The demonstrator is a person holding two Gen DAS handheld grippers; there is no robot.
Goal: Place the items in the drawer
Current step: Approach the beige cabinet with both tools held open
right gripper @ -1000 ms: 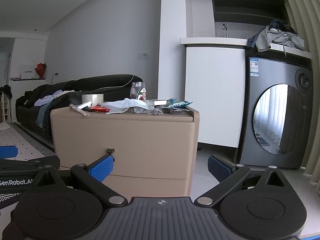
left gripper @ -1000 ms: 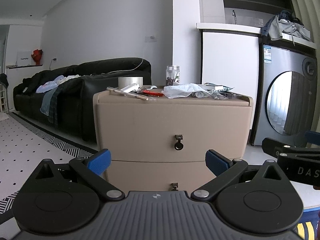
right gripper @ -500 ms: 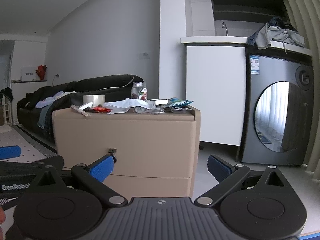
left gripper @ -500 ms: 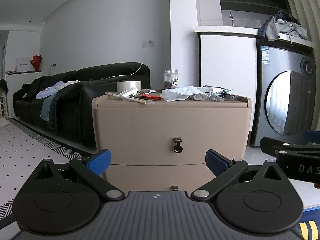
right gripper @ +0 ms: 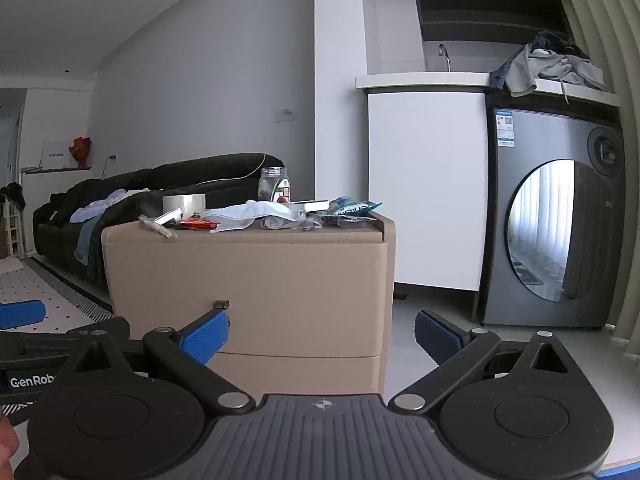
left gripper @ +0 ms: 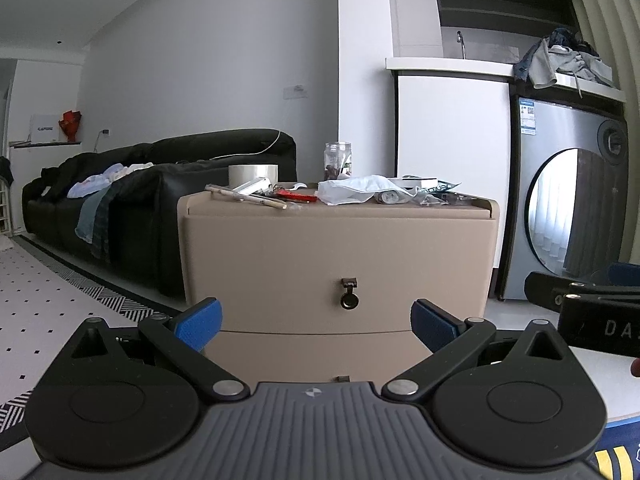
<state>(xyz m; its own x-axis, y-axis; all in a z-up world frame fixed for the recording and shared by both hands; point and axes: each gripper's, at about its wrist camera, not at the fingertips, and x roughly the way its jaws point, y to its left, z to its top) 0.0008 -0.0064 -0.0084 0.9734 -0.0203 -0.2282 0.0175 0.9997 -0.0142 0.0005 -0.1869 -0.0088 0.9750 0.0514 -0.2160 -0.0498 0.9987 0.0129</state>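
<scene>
Both my grippers are spread wide and empty, facing the beige cabinet.

My left gripper (left gripper: 316,326) hangs in front of the cabinet (left gripper: 336,256), jaws apart, with the ring pull (left gripper: 349,300) of the upper drawer (left gripper: 280,276) framed between the blue pads; the drawer is shut. My right gripper (right gripper: 320,334) is likewise wide open and holds nothing, aimed at the cabinet's right corner. The items lie on the cabinet top: a tape roll (left gripper: 253,174) at the back left, sticks (left gripper: 246,197) at the front left edge, a red packet (left gripper: 298,197), a crumpled white bag (left gripper: 354,190), a glass jar (left gripper: 338,160) behind them, and a teal wrapper (right gripper: 354,208) at the right.
</scene>
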